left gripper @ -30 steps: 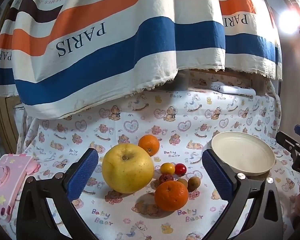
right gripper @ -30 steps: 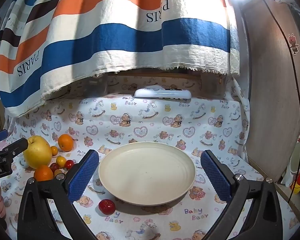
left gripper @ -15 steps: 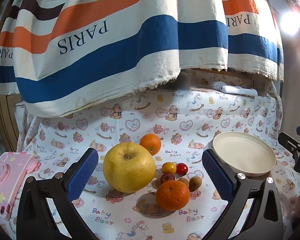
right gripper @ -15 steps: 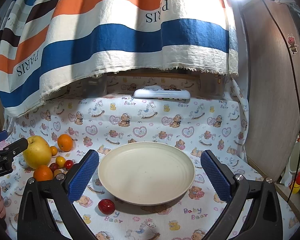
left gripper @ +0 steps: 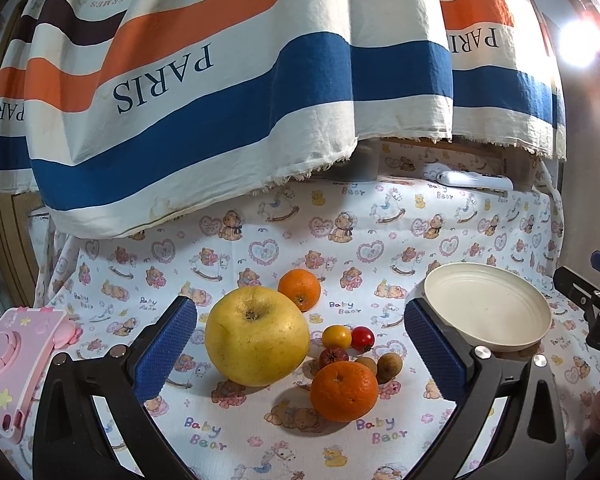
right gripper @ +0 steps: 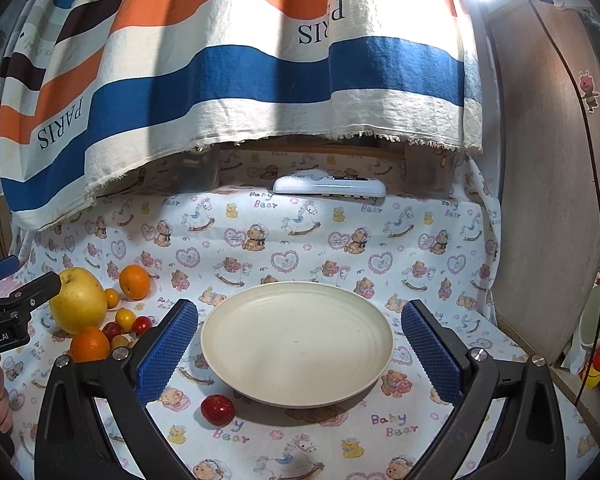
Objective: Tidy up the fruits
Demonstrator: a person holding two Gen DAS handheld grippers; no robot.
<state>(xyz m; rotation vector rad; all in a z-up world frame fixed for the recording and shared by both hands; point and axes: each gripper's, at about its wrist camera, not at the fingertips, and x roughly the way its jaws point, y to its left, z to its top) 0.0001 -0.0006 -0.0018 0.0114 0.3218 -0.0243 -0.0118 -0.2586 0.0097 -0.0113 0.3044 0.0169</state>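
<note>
A big yellow apple (left gripper: 257, 336) lies on the bear-print cloth, between the open fingers of my left gripper (left gripper: 300, 344) but a little beyond them. Beside it lie a near orange (left gripper: 344, 390), a far orange (left gripper: 299, 284), a yellow cherry tomato (left gripper: 336, 336), a red one (left gripper: 362, 338) and several small brown and dark red fruits. The cream plate (right gripper: 296, 336) is empty and sits between the wide-open fingers of my right gripper (right gripper: 298, 344). A small red fruit (right gripper: 217, 409) lies just in front of the plate's left rim. The fruit pile also shows at far left, with the apple (right gripper: 78, 304).
A striped PARIS cloth (left gripper: 236, 80) hangs low over the back of the table. A white remote-like device (right gripper: 329, 188) lies at the back. A pink toy (left gripper: 8, 364) sits at the left edge. A wooden panel (right gripper: 548, 200) and a mug (right gripper: 598, 320) stand on the right.
The left gripper has shifted slightly, so the fruit sits a touch further right and higher in its view. The right view has barely changed. Both grippers stay open.
</note>
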